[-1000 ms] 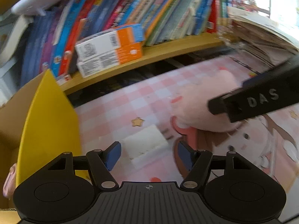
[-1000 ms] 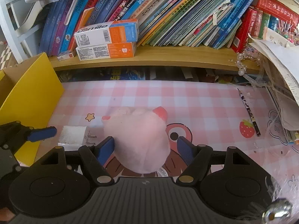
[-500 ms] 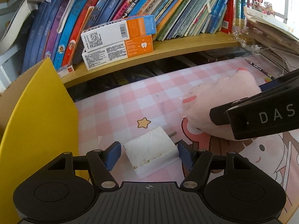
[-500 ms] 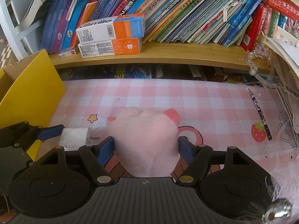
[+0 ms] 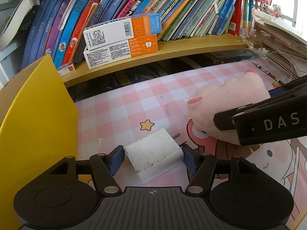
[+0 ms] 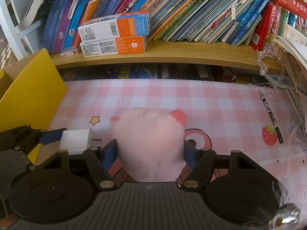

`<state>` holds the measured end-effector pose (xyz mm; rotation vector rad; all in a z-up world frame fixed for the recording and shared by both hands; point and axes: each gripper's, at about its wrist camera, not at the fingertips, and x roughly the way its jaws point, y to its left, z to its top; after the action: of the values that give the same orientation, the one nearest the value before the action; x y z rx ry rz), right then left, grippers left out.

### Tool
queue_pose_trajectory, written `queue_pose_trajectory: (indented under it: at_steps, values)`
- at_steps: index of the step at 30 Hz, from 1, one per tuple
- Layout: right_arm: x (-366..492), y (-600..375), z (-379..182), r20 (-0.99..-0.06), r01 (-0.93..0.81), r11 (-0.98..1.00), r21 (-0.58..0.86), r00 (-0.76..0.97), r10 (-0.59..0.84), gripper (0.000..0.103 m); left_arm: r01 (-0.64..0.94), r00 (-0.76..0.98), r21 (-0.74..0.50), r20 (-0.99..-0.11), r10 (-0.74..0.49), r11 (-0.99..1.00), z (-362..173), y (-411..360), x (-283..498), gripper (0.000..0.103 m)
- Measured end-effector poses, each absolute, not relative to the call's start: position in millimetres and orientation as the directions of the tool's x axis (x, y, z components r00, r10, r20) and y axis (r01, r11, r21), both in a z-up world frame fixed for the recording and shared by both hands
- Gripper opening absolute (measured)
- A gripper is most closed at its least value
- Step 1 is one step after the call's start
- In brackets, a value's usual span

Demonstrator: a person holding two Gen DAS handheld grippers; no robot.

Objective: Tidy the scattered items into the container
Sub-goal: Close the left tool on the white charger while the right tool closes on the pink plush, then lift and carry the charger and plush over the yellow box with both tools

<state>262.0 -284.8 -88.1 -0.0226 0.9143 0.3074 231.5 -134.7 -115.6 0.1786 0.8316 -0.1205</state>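
A child's desk at home: a wooden shelf full of picture books stands behind the pink checked cartoon mat.

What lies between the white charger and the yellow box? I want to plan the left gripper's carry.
Nothing visible does. The white charger sits between the left gripper's fingers, and only bare checkered mat separates it from the yellow box. The pink plush lies on the other side.

Daylight enters from the upper right of the left wrist view, blown out white there. Both views are bright, with strong fisheye bending of the shelf. The plush between the right fingers is soft, slightly unfocused.
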Motion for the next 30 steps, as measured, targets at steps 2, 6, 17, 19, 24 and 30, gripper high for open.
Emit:
queue_pose_trajectory:
  at_steps: [2, 6, 17, 19, 24, 30]
  values:
    - [260.3, -286.3, -87.0, -0.781, -0.272, 0.956, 0.114, 0.57, 0.255, 0.064, 0.179, 0.664, 0.106, -0.747, -0.04, 0.978, -114.9, -133.2, 231.8, 0.065]
    - [254.8, -289.9, -85.3, -0.779, -0.262, 0.957, 0.124, 0.572, 0.257, 0.061, 0.177, 0.649, 0.08, -0.759, -0.055, 0.981, -112.5, -130.1, 230.2, 0.064]
    - [227.5, -303.8, -69.9, -0.757, -0.217, 0.966, 0.14, 0.605, 0.246, 0.06, 0.229, 0.648, 0.054, -0.754, -0.11, 0.972, -91.2, -131.5, 212.8, 0.064]
    - [221.1, -306.8, -67.2, -0.753, -0.207, 0.968, 0.143, 0.612, 0.242, 0.06, 0.244, 0.655, 0.063, -0.747, -0.116, 0.968, -84.9, -132.9, 208.5, 0.064]
    - [203.8, -315.8, -61.6, -0.745, -0.179, 0.972, 0.15, 0.626, 0.23, 0.06, 0.29, 0.67, 0.088, -0.73, -0.136, 0.953, -69.2, -135.7, 192.7, 0.064]
    - [180.2, -322.8, -56.3, -0.745, -0.167, 0.975, 0.148, 0.629, 0.221, 0.06, 0.321, 0.657, 0.072, -0.735, -0.167, 0.945, -56.8, -132.9, 172.3, 0.064]
